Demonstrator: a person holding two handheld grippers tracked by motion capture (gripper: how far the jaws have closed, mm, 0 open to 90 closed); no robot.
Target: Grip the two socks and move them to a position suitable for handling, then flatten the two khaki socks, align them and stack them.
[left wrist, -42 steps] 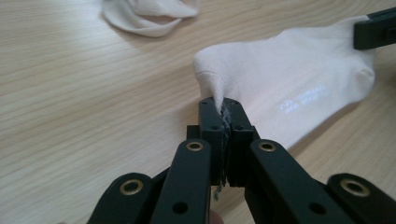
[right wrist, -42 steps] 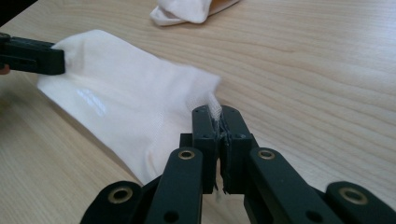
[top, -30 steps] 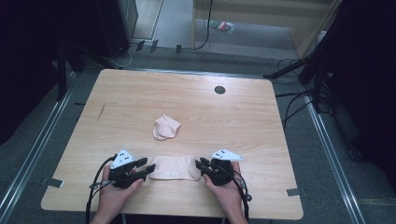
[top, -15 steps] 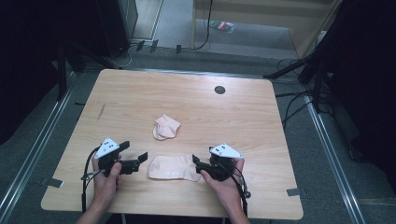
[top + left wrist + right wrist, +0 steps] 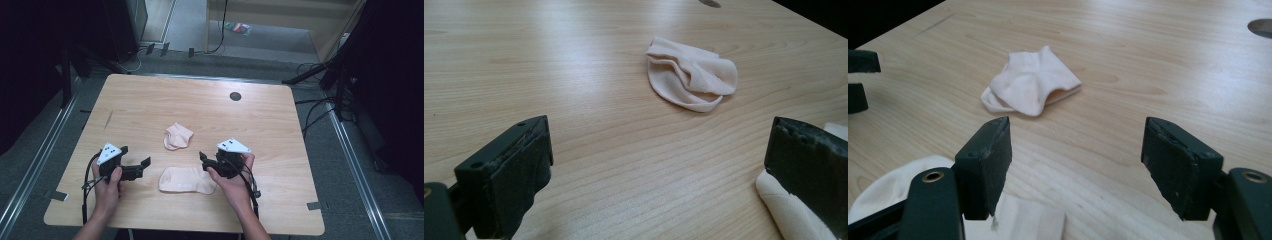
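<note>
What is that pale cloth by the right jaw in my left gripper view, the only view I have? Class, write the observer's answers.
Observer: It is a flat sock. The high view shows it lying whole near the front edge of the table.
Operator: Where is the other claw?
Observer: The right claw is over the flat sock's right end. Its jaws have just been opening, and nothing is between them.
Operator: And how does my left claw sit from above?
Observer: The left claw is beside that sock's left end. Its jaws have just been opening, and they are wide and empty.
</note>
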